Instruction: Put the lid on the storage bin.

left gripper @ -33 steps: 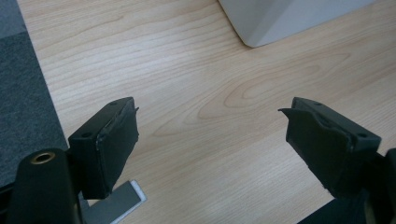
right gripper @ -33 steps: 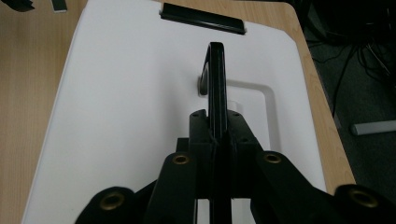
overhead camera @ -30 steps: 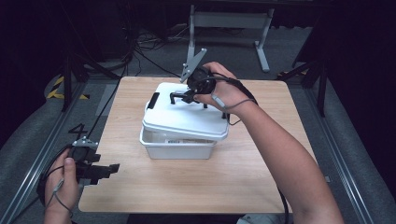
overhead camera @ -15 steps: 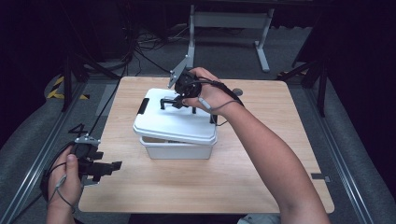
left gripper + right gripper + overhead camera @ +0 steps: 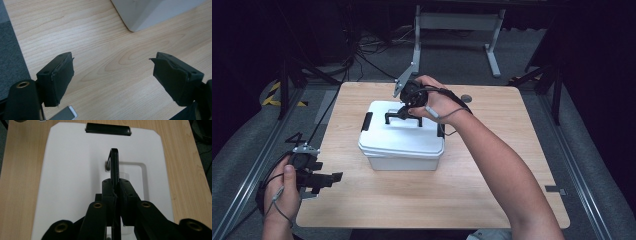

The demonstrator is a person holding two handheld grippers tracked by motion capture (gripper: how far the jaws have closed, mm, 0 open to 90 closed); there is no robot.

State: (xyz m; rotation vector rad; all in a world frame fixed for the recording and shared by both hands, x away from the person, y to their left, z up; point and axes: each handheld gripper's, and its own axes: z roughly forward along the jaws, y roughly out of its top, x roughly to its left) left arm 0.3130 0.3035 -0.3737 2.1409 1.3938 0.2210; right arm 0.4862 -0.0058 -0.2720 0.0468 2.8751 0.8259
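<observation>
Where wood grain runs, smooth white box (image 5: 402,145)

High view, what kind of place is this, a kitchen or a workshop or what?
Most likely a lab or studio set up for recording handling work. A bare wooden table stands on grey carpet in a dark room, loose cables trail behind it beside a metal stand, and one white lidded box sits staged on it.
</observation>
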